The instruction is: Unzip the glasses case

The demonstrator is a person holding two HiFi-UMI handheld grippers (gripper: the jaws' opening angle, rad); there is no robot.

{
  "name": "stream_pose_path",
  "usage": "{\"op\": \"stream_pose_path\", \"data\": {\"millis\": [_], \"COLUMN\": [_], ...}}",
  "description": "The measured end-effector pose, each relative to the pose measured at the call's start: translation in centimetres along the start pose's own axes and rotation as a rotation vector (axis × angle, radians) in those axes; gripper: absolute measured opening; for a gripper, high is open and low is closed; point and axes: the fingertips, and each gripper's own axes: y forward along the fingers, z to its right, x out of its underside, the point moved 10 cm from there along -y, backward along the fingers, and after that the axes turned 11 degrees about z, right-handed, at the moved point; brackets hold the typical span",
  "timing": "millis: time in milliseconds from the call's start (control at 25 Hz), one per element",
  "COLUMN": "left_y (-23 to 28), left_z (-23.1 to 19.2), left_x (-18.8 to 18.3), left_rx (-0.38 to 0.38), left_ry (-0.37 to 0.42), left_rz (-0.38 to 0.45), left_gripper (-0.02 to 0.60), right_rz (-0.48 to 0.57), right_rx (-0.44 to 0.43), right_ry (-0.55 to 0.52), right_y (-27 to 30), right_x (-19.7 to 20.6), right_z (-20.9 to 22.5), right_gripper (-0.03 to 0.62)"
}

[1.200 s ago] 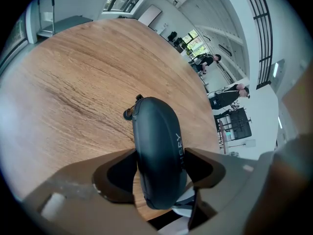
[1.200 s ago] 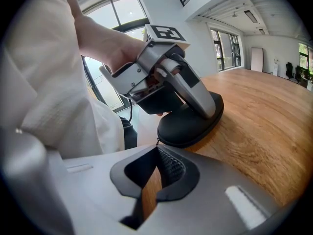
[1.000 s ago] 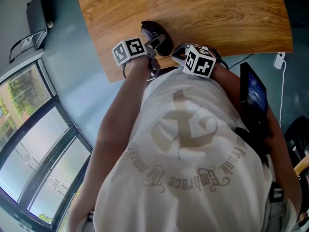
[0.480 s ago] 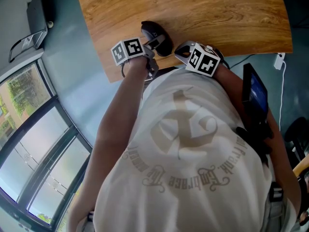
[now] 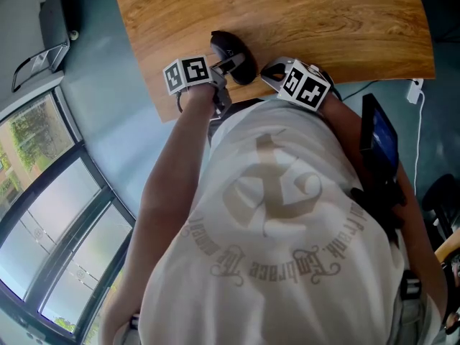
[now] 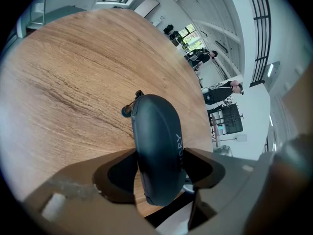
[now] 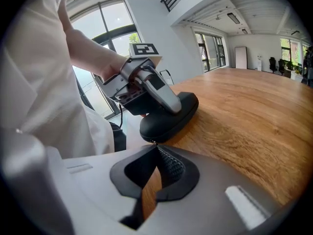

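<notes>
A dark oval glasses case [image 5: 231,54] lies on the wooden table [image 5: 323,20] near its front edge. My left gripper [image 6: 160,168] is shut on the end of the glasses case [image 6: 157,146] nearest the person, one jaw on each long side. The zipper pull [image 6: 129,109] sticks out at the far end. In the right gripper view the case [image 7: 171,116] lies just ahead with the left gripper [image 7: 146,89] clamped on it. My right gripper [image 7: 157,148] hovers just short of the case's near edge, its tips together, nothing seen between them. In the head view it [image 5: 269,70] sits right of the case.
The table's front edge runs just under both grippers, with the person's white shirt [image 5: 287,221] directly behind them. A dark screen [image 5: 379,139] stands at the right below the table. Bare wood stretches beyond the case.
The right gripper has shifted slightly toward the table and rolled a little. The left gripper and the case have stayed put.
</notes>
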Motion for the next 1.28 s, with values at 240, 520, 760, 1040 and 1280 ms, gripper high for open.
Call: {"op": "stream_pose_path", "data": {"millis": [240, 520, 760, 1040, 1280], "left_y": [0.0, 0.0, 0.0, 0.0, 0.1], "left_z": [0.0, -0.1, -0.2, 0.2, 0.5], "left_x": [0.4, 0.7, 0.7, 0.9, 0.5], "left_rx": [0.021, 0.018, 0.009, 0.11, 0.146], "left_ry": [0.025, 0.078, 0.051, -0.045, -0.032], "left_rz": [-0.031, -0.051, -0.042, -0.004, -0.004], "left_gripper": [0.308, 0.308, 0.308, 0.301, 0.301], "right_rz": [-0.017, 0.032, -0.047, -0.03, 0.003], "right_rx": [-0.004, -0.002, -0.095, -0.104, -0.13], "right_ry": [-0.009, 0.024, -0.058, -0.049, -0.012], "right_y": [0.0, -1.1, 0.1, 1.2, 0.2], "right_x": [0.3, 0.6, 0.5, 0.5, 0.3], "right_z": [-0.2, 1.3, -0.3, -0.7, -0.4], "right_gripper": [0.005, 0.006, 0.133, 0.125, 0.034]}}
